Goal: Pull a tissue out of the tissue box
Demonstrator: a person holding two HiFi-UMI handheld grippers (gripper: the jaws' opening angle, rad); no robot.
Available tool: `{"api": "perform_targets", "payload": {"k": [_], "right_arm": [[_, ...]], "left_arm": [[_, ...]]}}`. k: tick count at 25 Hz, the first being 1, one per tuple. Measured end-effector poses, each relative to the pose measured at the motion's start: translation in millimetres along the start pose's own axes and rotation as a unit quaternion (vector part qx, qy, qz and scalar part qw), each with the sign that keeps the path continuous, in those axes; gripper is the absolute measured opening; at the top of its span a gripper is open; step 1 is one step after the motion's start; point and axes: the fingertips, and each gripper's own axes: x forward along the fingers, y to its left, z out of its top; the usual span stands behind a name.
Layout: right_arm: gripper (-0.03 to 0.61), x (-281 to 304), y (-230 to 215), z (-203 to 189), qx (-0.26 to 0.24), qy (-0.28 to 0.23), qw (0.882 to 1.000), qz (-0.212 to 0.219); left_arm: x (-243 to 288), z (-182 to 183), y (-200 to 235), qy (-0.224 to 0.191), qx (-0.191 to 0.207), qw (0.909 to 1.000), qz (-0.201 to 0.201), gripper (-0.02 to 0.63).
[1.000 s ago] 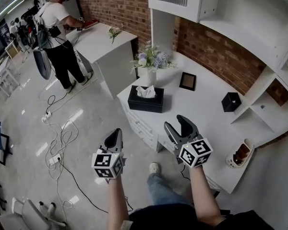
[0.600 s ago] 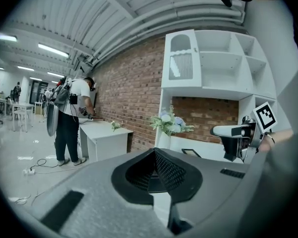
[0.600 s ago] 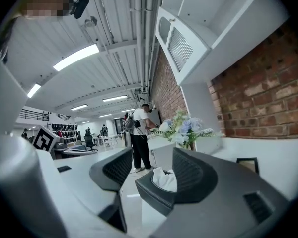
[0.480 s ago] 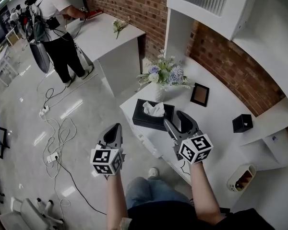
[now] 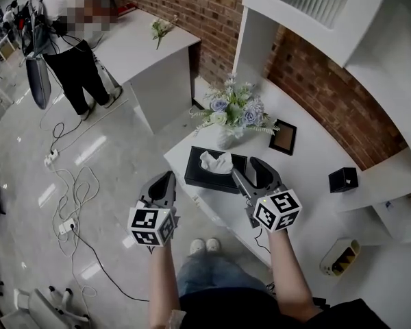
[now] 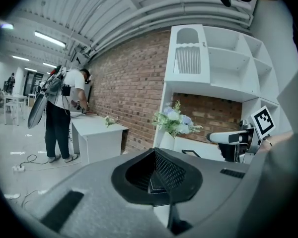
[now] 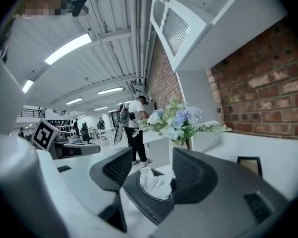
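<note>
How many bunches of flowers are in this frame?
2. A bouquet stands on the white counter behind the tissue box; a small sprig lies on the far desk. Others may be out of view.

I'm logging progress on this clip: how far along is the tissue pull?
Done: nothing yet. The tissue sits bunched in the slot of the black tissue box.
In hand: the right gripper, jaws apart, points at the tissue without touching it. The left gripper is shut and empty, out beside the white table.
Left: close on the tissue and draw it out.
</note>
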Motion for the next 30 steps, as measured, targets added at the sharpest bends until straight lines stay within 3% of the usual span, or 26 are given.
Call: {"api": "perform_targets", "payload": {"k": [5,8,12,16,20,30], "right_arm": [[0.233,18.7,-6.0,-11.8,-0.054,0.059,0.997,0.010],[0.233,31.8,-9.3,-22.8,-0.109,0.112,0.987,0.027],[0.233,47.7,-13.1,-49.0,-0.180,0.192,0.963,0.054],[0.233,61.2,-19.2,-81.3,-0.241,0.270,0.929,0.074],[0.232,72.1,-26.7,-101.9,-0.246,0.315,0.913,0.079],[0.169,80.8,-33.7,-122.7,-0.225,0.362,0.903,0.063]], "left_arm": [[8.2,-7.6,9.0,0.009,-0.013,0.9999,-0.004,0.009],[10.7,-12.9,13.4,0.011,-0.020,0.9997,-0.004,0.009],[11.1,-22.1,18.3,0.016,-0.027,0.9995,-0.001,0.009],[11.2,-28.1,24.2,0.024,-0.034,0.9991,0.006,0.009],[11.4,-32.6,26.2,0.029,-0.036,0.9989,0.009,0.009],[6.5,-35.4,30.3,0.032,-0.039,0.9985,0.018,0.009]]}}
